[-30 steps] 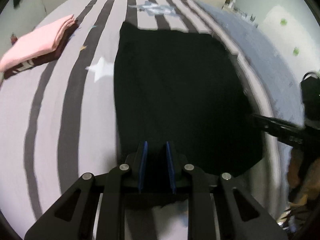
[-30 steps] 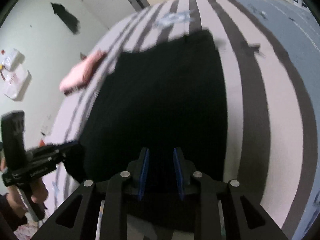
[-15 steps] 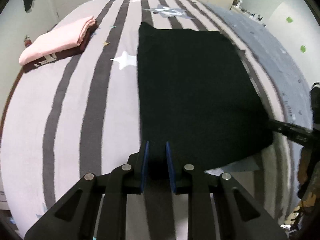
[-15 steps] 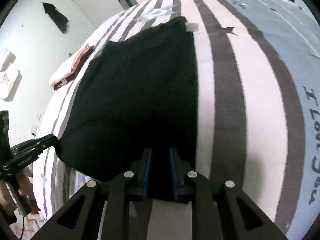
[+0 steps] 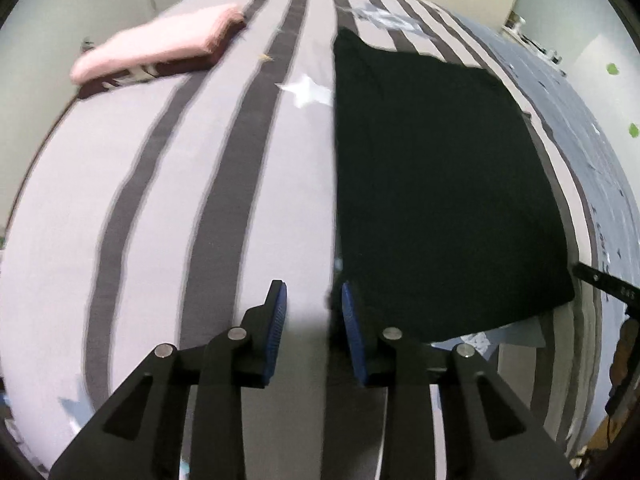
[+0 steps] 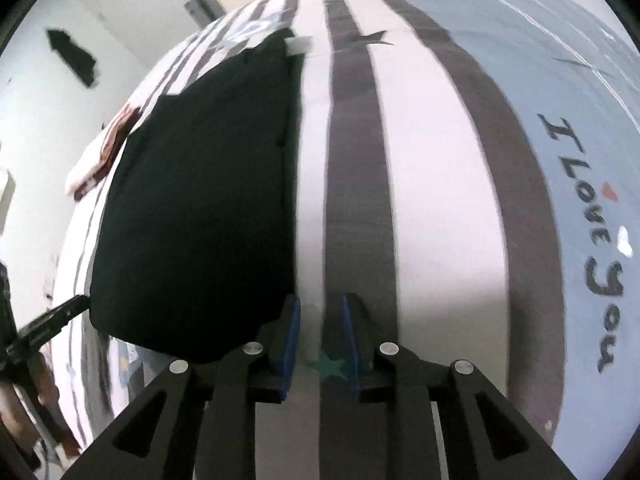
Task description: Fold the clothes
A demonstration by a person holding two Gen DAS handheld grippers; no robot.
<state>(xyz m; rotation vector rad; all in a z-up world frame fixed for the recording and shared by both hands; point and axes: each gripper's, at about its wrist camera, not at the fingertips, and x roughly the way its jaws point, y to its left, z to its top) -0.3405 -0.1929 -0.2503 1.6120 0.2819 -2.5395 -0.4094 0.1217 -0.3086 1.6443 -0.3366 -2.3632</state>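
Left gripper (image 5: 312, 312) parted, nothing between the blue pads, jaws just opened further off the near left corner of the black garment (image 5: 440, 184); right gripper (image 6: 318, 340) likewise parted and empty, jaws just widened a little, hovering over bare striped sheet just beside the garment's near right corner; both angled steeply down at the bed (image 5: 140, 220).

Lying flat now as a neat dark rectangle, lengthwise along the stripes, near edge reaching the bed's front edge; small white tag (image 6: 299, 45) showing at the far right corner; no sleeves or loose flaps visible, so apparently already folded at least once.

Judged as partway through: spread and laid smooth, released at both near corners; probably left to do, a further fold to bring it down to stack size, then placing it aside.

Further out, folded pink garment (image 5: 160, 46) stacked on a maroon one at the far left of the bed, looking finished; grey blanket with lettering (image 6: 592, 240) along the right side.
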